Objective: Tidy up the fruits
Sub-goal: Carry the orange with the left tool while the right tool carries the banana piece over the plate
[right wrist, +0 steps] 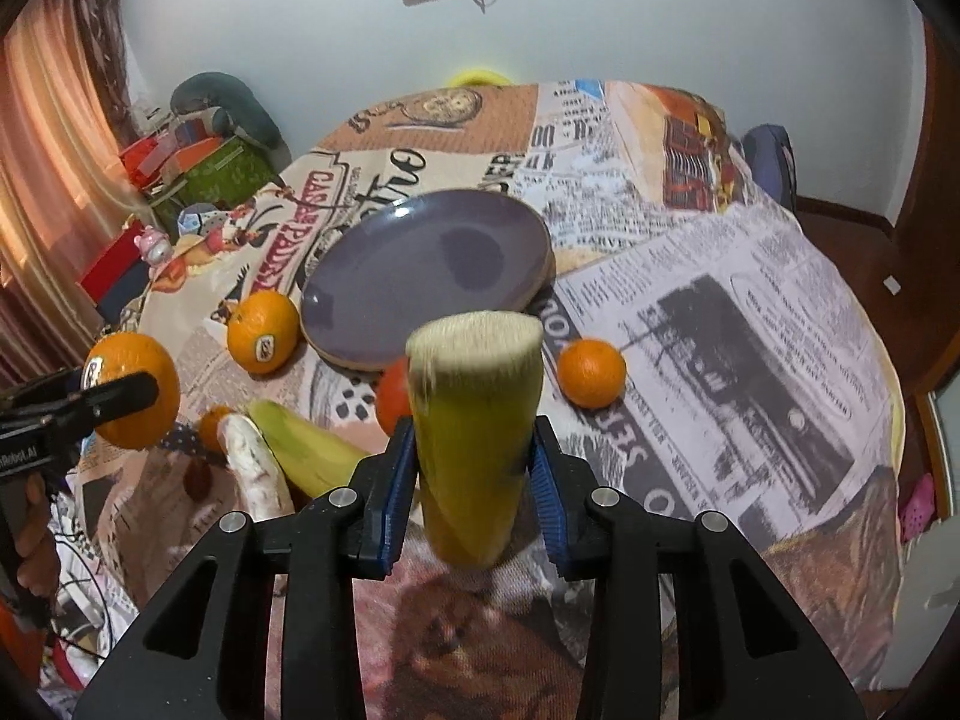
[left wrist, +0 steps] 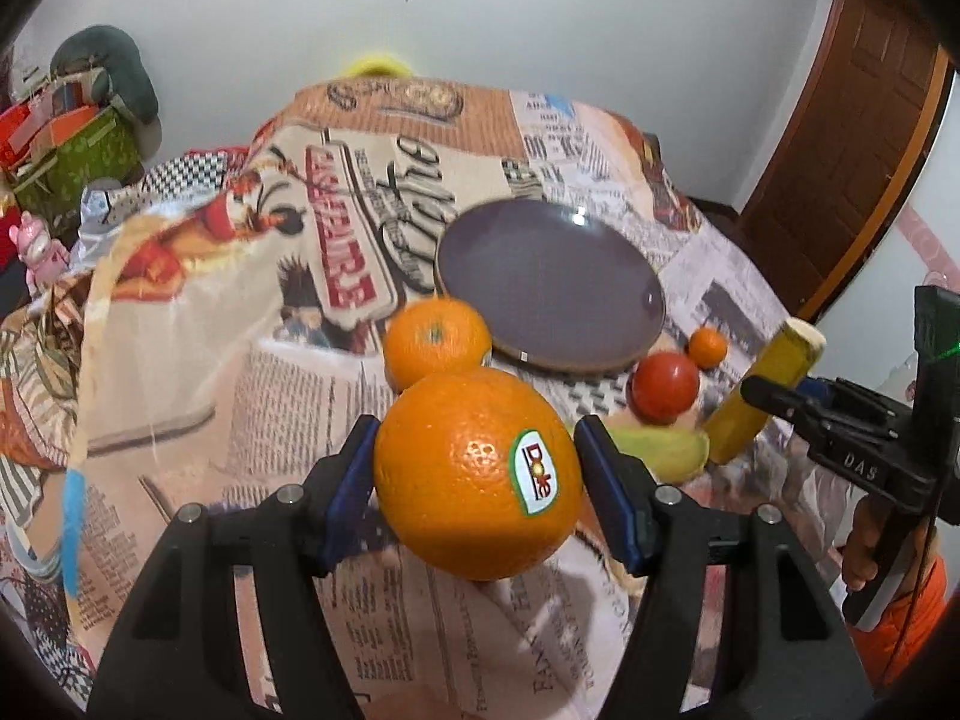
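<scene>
Your left hand-held gripper (left wrist: 477, 468) clamps the stickered orange (left wrist: 477, 474) clear of the tabletop (left wrist: 288, 420); your right hand-held gripper (right wrist: 471, 468) pinches a yellow-green stalk piece (right wrist: 471, 432), cut end up. Beyond both sits the purple plate (right wrist: 384, 276), bare, with loose fruit beside it

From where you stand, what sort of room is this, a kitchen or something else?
Probably a lived-in room of a home, not clearly a kitchen: a table under a newsprint-patterned cloth, a wooden door, curtains, and gift boxes and toys piled by the wall.
</scene>
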`<state>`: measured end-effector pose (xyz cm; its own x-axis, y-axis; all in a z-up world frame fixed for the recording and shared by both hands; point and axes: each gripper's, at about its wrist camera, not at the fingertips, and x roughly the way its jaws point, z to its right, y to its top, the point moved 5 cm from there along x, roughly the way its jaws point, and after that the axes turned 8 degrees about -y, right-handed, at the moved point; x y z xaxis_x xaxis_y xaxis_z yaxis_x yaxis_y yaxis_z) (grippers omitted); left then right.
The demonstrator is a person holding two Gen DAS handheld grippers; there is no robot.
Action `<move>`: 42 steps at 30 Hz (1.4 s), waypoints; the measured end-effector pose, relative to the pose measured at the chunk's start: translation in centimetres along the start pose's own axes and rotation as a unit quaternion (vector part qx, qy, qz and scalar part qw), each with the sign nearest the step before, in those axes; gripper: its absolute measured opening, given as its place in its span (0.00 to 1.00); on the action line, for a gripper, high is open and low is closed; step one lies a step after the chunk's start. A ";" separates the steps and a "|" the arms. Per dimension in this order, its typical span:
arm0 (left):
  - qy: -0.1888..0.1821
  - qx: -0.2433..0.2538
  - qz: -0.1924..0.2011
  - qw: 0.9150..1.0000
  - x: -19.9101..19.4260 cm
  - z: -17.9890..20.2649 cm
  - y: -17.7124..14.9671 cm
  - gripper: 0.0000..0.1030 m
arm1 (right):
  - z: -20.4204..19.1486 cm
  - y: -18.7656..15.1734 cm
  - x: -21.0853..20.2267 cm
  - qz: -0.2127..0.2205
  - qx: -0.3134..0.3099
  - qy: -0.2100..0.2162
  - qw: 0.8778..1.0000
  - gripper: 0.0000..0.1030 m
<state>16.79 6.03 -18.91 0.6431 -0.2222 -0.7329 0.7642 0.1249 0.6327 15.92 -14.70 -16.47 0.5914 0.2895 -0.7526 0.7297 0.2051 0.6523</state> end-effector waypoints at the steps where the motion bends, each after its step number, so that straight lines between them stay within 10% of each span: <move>1: -0.001 0.002 0.005 1.000 -0.1 0.1 0.5 0.63 | -0.1 0.2 -0.1 0.003 -0.002 -0.001 1.000 0.32; 42: -0.007 0.034 -0.011 0.999 11.4 1.3 9.0 0.63 | -1.6 7.4 7.2 0.010 -0.056 -0.001 0.998 0.32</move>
<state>30.92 3.33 -21.22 0.6255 -0.2374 -0.7432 0.7723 0.0533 0.6330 25.00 -9.62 -16.88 0.6062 0.2931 -0.7393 0.6746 0.3028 0.6732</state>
